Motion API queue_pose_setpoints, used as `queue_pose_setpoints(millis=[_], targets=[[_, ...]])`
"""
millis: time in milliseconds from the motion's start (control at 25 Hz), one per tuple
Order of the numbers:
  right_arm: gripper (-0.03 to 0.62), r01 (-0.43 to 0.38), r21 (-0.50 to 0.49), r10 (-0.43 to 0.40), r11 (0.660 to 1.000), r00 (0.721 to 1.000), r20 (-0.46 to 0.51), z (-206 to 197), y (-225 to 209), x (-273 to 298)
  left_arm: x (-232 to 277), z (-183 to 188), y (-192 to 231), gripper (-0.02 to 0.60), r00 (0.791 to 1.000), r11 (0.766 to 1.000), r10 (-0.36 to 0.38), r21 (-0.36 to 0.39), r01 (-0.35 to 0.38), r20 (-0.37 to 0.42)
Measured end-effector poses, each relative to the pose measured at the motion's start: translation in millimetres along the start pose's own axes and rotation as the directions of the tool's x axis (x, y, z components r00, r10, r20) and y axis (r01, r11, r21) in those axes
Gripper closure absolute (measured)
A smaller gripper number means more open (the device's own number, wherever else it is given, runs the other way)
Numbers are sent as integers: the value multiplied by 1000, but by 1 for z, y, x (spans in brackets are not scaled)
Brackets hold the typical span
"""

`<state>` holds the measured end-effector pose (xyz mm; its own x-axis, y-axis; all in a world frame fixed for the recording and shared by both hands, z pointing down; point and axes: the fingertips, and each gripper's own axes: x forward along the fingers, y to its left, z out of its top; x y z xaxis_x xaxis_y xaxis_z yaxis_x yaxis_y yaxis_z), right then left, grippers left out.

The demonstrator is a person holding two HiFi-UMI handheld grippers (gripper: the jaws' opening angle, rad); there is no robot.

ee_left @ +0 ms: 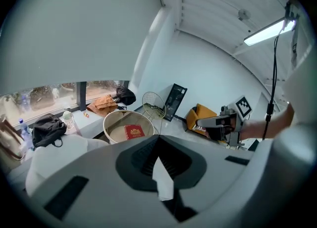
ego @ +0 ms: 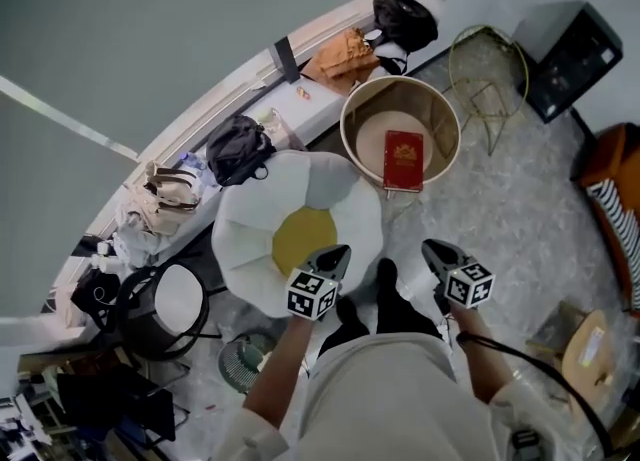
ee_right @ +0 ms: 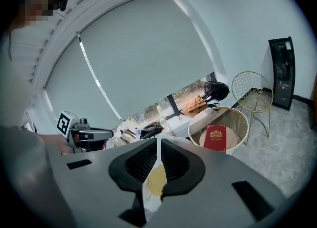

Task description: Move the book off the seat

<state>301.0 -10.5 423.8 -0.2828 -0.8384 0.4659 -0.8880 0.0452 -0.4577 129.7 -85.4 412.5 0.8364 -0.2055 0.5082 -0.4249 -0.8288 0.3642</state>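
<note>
The red book (ego: 403, 160) (ee_left: 134, 131) (ee_right: 216, 137) lies flat inside a round beige tub (ego: 346, 135) (ee_left: 111, 118) (ee_right: 195, 123). Beside the tub stands the white flower-shaped seat (ego: 250, 229) (ee_left: 49, 158) with a yellow centre (ego: 300, 237); nothing lies on it. My left gripper (ego: 340, 252) (ee_left: 158, 145) (ee_right: 111, 133) is raised near my body over the seat's near edge, shut and empty. My right gripper (ego: 430, 247) (ee_right: 158, 145) (ee_left: 200, 122) is held level with it on the right, also shut and empty. Both are well short of the book.
Along the window ledge (ego: 290, 79) lie a black backpack (ego: 238, 147), a brown bag (ego: 343, 54) and a black bag (ego: 403, 17). A wire stool (ego: 487, 74), a black panel (ego: 575, 59) and an orange chair (ego: 610, 189) stand to the right. A small round stool (ego: 180, 299) is at the left.
</note>
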Motion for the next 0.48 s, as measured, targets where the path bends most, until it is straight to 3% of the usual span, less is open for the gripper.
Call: queue_pose_setpoints(millis=[480], targets=[[545, 36, -45, -31, 998, 993, 112, -6, 59, -42, -76, 1, -15, 580, 997, 998, -54, 34, 51, 64]])
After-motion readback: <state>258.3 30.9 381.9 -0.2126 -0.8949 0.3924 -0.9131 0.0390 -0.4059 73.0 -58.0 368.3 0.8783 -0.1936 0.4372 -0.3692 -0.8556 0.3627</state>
